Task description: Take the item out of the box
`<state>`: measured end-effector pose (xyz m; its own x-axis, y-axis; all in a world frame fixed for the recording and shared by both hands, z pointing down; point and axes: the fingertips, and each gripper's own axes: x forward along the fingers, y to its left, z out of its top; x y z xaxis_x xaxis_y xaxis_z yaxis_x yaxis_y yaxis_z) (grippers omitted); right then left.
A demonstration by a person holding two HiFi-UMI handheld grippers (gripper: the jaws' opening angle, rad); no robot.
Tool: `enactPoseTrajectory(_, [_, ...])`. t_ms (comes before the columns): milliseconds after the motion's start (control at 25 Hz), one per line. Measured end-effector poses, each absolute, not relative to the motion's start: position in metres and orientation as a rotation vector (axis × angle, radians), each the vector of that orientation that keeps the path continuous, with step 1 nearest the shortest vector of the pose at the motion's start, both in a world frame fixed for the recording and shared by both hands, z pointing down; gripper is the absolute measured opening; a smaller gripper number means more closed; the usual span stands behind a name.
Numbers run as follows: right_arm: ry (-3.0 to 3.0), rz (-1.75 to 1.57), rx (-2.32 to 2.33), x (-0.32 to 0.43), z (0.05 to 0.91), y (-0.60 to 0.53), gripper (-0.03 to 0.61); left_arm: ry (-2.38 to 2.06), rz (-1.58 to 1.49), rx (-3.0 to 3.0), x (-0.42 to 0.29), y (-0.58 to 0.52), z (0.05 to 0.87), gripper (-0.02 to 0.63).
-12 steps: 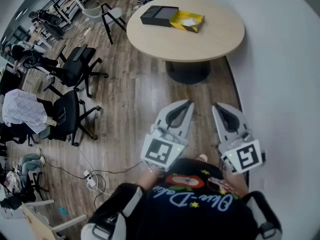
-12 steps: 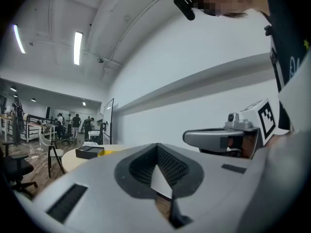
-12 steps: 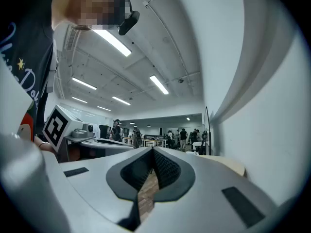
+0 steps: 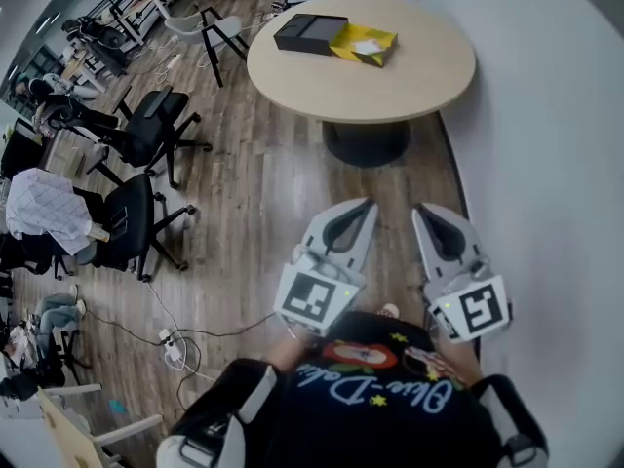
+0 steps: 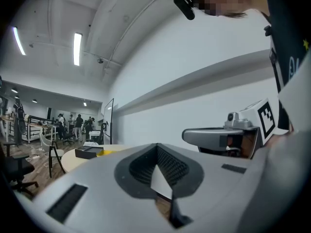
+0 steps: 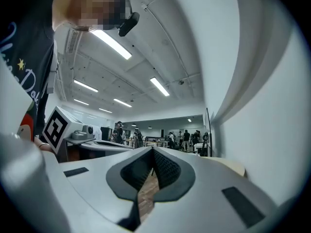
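A black box (image 4: 310, 32) lies on the far side of a round wooden table (image 4: 390, 81), with a yellow open box (image 4: 366, 42) touching its right end; something white shows inside the yellow one. The left gripper view catches the black box (image 5: 87, 152) small and far off. Both grippers are held close to my body, well short of the table, over the wooden floor. My left gripper (image 4: 368, 204) is shut and holds nothing. My right gripper (image 4: 422, 209) beside it is also shut and holds nothing.
A white wall (image 4: 556, 164) runs along the right. Black office chairs (image 4: 136, 213) stand to the left on the wooden floor, with a cable and power strip (image 4: 175, 349) near my feet. The table's dark pedestal (image 4: 366, 139) stands ahead. People stand far back in the room (image 6: 187, 140).
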<state>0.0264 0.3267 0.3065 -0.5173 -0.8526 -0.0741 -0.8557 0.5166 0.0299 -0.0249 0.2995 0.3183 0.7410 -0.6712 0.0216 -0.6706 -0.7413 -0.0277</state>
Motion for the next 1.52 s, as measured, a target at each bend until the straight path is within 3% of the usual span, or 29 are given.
enactPoseTrajectory(640, [2.745, 0.136, -1.433, 0.075, 0.308, 0.338, -0.003, 1.186, -0.021, -2.89, 0.027, 0.314, 0.321, -0.012])
enactPoseTrajectory(1520, [2.741, 0.144, -1.35, 0.078, 0.308, 0.279, -0.003, 1.255, -0.025, -2.823, 0.024, 0.258, 0.319, -0.012])
